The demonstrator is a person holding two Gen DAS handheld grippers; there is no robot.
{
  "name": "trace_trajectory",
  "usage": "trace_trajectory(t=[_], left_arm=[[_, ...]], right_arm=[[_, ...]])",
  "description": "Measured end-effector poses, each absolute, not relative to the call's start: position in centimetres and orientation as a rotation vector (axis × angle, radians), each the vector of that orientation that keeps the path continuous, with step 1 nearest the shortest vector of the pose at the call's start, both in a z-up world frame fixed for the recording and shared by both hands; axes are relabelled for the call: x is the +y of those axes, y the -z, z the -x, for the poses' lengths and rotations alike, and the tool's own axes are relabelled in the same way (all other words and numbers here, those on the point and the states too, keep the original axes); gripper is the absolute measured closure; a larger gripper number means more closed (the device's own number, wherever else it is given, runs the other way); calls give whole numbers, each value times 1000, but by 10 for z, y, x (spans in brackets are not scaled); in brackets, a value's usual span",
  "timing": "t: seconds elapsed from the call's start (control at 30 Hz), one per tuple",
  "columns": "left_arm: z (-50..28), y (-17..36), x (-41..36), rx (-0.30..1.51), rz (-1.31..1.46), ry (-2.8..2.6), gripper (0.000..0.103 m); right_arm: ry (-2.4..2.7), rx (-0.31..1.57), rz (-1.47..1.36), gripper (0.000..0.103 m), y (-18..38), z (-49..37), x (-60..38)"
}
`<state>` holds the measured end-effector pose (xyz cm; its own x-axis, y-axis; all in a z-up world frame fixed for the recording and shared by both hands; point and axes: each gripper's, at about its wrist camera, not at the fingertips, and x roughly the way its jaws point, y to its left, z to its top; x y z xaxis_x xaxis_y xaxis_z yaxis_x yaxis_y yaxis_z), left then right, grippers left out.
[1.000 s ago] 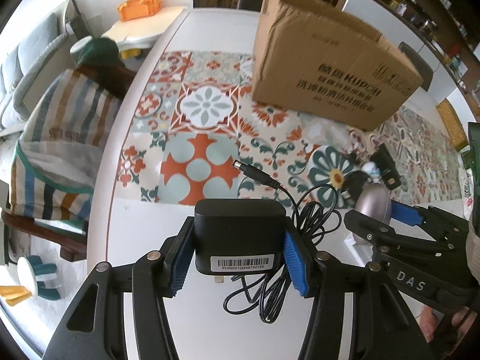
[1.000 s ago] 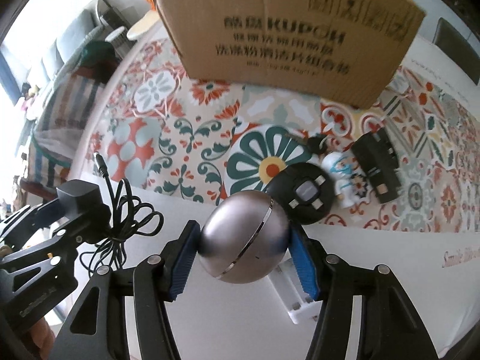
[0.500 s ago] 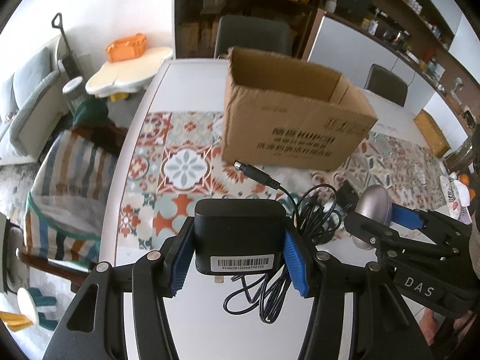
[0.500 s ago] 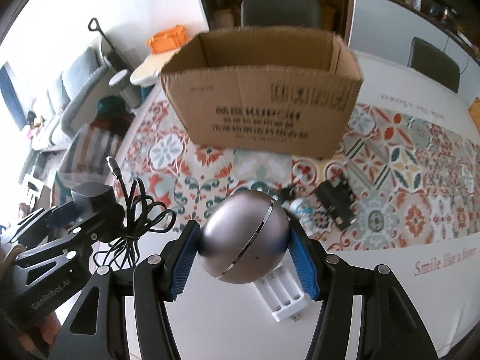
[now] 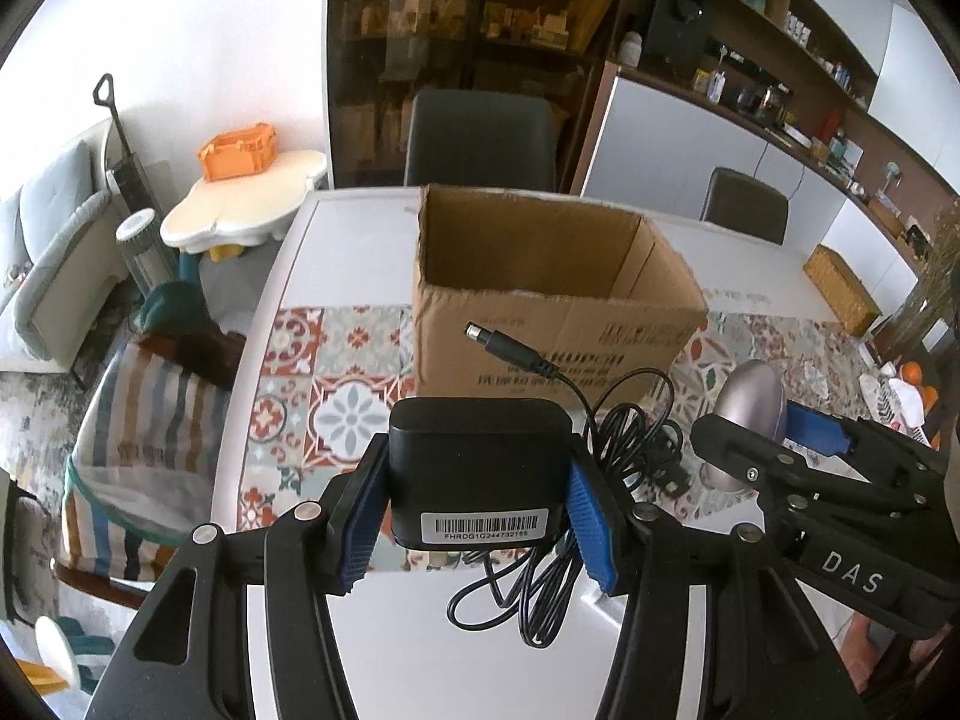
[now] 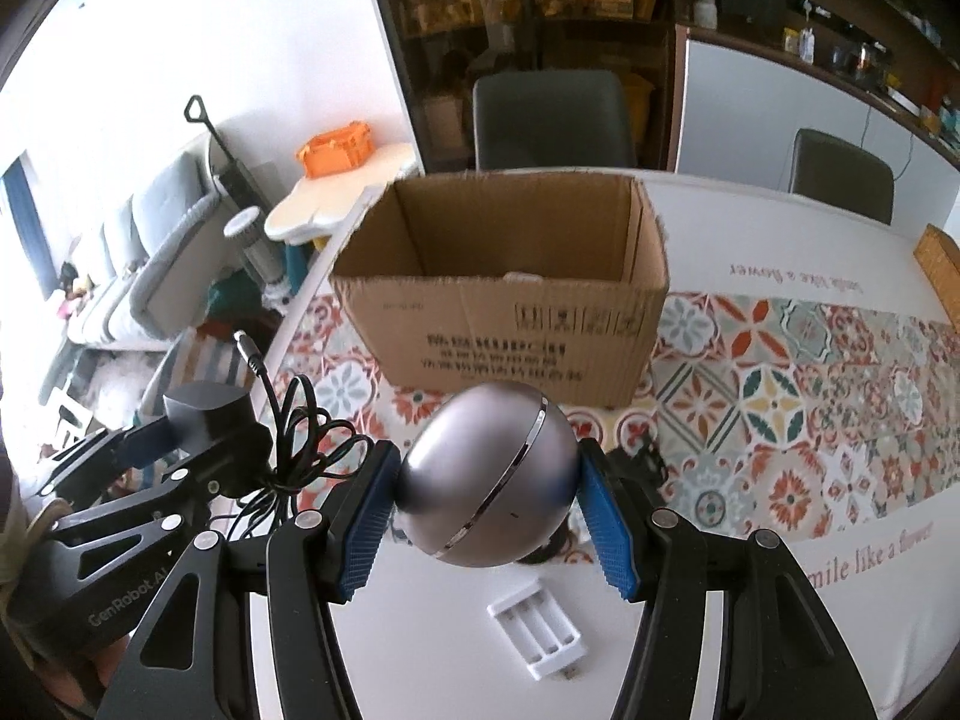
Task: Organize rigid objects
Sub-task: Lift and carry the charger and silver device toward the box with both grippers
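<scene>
white wall (image 5: 210, 30), dark shelving (image 5: 480, 18), grey sofa (image 6: 144, 252)

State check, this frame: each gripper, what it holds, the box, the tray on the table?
left gripper: shut on power adapter
power adapter: held off the table, cable dangling
right gripper: shut on silver ball
silver ball: held off the table
cardboard box: upright, top open
white battery tray: on the table, slots empty

adapter (image 5: 477, 468): black, white barcode label
ball (image 6: 486, 483): silver-grey, chrome seam
box (image 6: 510, 324): brown, black print
bench (image 5: 342, 228): white
cloth (image 6: 780, 396): orange, teal, cream tile pattern
tray (image 6: 535, 625): white
</scene>
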<state>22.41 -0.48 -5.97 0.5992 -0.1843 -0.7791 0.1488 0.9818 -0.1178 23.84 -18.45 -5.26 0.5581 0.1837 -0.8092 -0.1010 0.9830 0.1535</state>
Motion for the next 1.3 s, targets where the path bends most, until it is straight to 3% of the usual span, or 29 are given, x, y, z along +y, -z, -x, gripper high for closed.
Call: trace_trajectory(t=[0.77,1.3], left_arm=[[-269,-5,-13,727,22,195,48],[-331,-14,-25,732,0,202,48]], right_arm=[[-164,778,-121,44,-7,-271,-196],[-149,761,-122,44,-17,-330,-204]])
